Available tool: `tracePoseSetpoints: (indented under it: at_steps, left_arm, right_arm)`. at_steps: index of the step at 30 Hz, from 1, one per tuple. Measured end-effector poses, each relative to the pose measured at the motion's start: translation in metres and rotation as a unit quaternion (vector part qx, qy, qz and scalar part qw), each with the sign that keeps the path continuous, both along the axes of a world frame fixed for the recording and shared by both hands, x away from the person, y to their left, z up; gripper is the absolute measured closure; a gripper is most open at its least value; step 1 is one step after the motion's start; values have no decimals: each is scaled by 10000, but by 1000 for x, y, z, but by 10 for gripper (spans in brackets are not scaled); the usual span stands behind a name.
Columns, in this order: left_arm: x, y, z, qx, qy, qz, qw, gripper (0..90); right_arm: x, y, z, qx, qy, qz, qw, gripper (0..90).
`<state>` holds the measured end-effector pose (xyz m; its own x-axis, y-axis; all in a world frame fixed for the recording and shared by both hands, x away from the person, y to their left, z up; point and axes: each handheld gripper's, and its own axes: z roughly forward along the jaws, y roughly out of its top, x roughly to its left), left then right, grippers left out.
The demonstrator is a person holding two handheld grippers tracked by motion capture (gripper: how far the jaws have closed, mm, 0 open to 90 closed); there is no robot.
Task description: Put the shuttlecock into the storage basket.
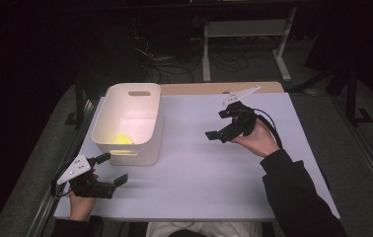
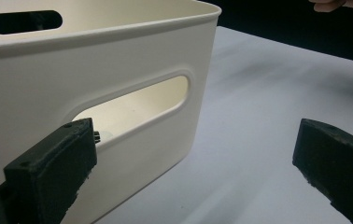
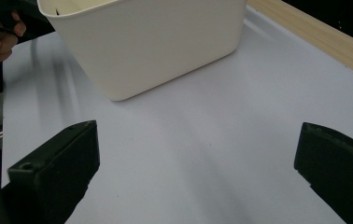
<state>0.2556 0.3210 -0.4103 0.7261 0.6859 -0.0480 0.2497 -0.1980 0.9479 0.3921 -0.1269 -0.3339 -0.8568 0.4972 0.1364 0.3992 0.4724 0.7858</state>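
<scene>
White bin [image 1: 128, 123] left of centre in the high view, yellow item [image 1: 120, 138] inside. Left gripper [image 1: 109, 171] at lower left, jaws spread wide beside the handle slot [image 2: 132, 100]. Right gripper [image 1: 221, 123] right of centre, likewise spread, empty. Risk: thin wall slipping or bin tipping under a one-sided pull.

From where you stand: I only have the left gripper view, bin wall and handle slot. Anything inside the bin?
Observer: Yes, the high view shows a yellow object on the floor of the white bin, toward its near wall.
Operator: Right gripper?
Observer: The right gripper is open, held above the table to the bin's right, apart from it.
Operator: Mine touching the bin?
Observer: The left gripper is open; one jaw sits close to the near wall, contact unclear.
</scene>
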Motion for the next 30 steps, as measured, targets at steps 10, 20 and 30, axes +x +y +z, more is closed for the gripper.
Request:
tracePoseSetpoints:
  at_steps: [10,20,30]
  left_arm:
    - [0,0,0,0,3,-3,10000,0]
    - [0,0,0,6,1,-4,10000,0]
    - [0,0,0,4,1,4,10000,0]
  right_arm:
    - [-4,-14,-11,156,41,-77,9998,0]
    - [-10,-30,-18,210,89,-197,9995,0]
    - [-15,-44,-24,303,103,-303,9990,0]
